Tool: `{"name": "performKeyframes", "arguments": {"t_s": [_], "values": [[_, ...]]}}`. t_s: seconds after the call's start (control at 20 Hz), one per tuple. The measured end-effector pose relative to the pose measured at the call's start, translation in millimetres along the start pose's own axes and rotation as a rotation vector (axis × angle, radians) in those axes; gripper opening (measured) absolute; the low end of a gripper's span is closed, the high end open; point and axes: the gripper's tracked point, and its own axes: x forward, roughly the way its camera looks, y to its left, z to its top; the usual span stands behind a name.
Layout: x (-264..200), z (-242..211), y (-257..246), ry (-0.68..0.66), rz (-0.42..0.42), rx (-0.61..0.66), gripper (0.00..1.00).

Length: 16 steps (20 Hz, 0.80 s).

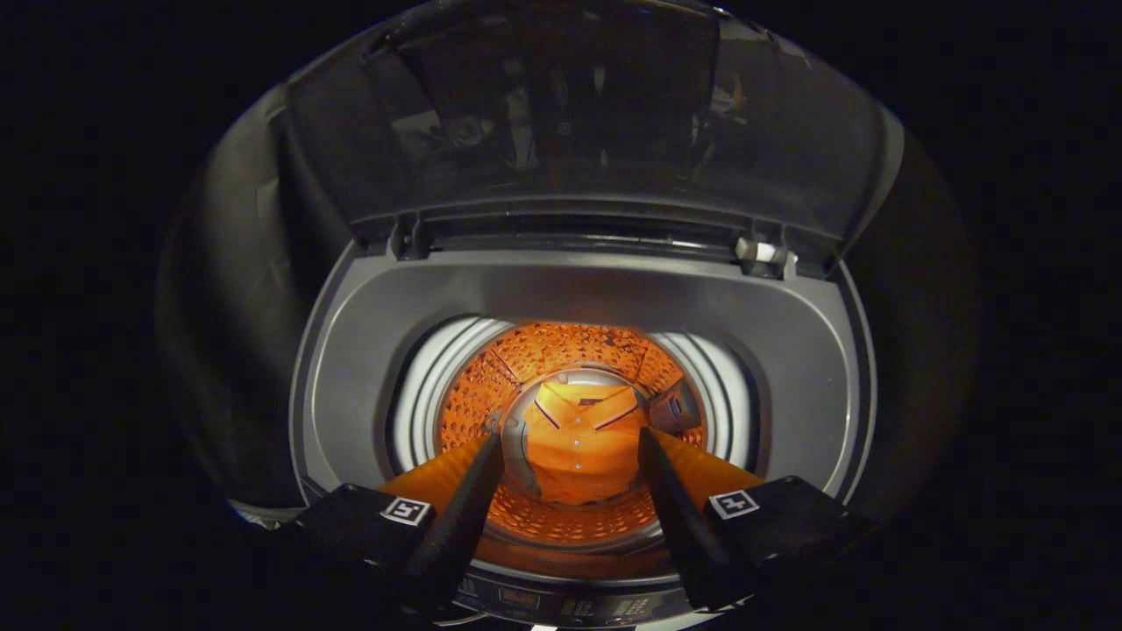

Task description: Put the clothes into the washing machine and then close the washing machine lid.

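No brand name or readable writing could be made out; only a square black-and-white marker was seen on each finger block, and the control panel (pixel 570 605) under the fingers was too dim and small to be read. At the left, the grey top surround of the washing machine (pixel 351 368) was seen curving round the tub opening, with the white tub ring and the perforated drum (pixel 473 394) inside it. The gripper (pixel 570 447) was held above the opening, its jaws apart and nothing between them; open room was left between each finger and the surround. The orange shirt (pixel 578 438), collared and buttoned, was seen lying at the drum's bottom, beyond the fingertips. At the rear, the lid (pixel 596 114) was seen standing raised, with a white hinge piece (pixel 761 254) at its right.
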Motion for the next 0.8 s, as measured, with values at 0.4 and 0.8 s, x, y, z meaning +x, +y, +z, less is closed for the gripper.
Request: {"name": "performKeyframes", "arguments": {"t_s": [0.4,0.8], "values": [[-73.4,53.6,1.5,-0.171,0.024,0.025,0.99],[-176.2,153.2,7.7,-0.409,0.044,0.001,0.99]]}}
